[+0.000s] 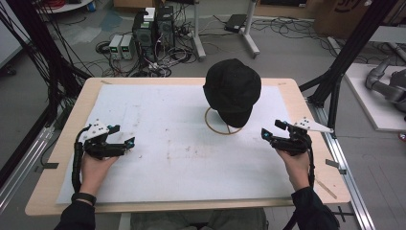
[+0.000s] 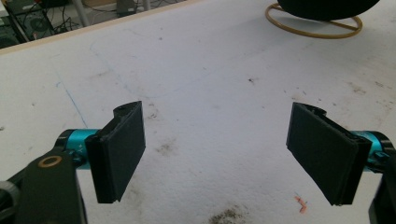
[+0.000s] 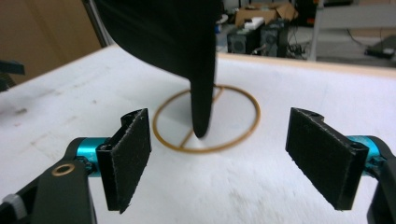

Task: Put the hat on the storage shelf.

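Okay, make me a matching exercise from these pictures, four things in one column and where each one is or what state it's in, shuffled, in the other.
Column one:
1. black cap
2. gold ring base
3. left gripper
4. right gripper

Column two:
A. held open near the table's right edge, pointing toward the cap
B. raised on a stand at the far middle of the table
C. lying flat on the white sheet beneath the cap
D. held open over the left part of the white sheet

Pairs: 1-B, 2-C, 3-D, 4-A
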`<state>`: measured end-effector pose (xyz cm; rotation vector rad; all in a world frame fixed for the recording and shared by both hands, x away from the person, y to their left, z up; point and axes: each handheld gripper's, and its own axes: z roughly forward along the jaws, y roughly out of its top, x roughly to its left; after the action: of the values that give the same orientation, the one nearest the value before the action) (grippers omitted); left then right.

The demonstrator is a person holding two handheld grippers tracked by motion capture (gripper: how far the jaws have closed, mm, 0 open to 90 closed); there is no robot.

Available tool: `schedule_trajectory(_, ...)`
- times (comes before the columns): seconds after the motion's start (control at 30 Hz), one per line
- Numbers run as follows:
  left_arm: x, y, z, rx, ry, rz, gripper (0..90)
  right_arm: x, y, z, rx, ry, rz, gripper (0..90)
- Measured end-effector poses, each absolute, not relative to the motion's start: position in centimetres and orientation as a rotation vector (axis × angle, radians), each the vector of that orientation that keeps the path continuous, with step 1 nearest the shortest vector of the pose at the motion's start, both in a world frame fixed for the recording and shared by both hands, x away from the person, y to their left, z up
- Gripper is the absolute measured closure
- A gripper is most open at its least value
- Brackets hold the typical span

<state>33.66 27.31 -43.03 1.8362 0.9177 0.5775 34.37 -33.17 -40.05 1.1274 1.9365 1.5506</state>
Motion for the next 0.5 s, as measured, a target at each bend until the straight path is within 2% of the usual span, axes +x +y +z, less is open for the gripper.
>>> schedule_trajectory(0.1,33.7,27.2,-43.1,1.838,0.914,0.57,19.6,34.6,-33.8,-41.3,1.192,1.942,1.544,21.9)
schedule_trajectory(0.5,33.7,26.9,-43.2,1.849,0.925,0.567,19.7,35.3,-35.2,-42.4,1.236,1.948,1.486,21.9)
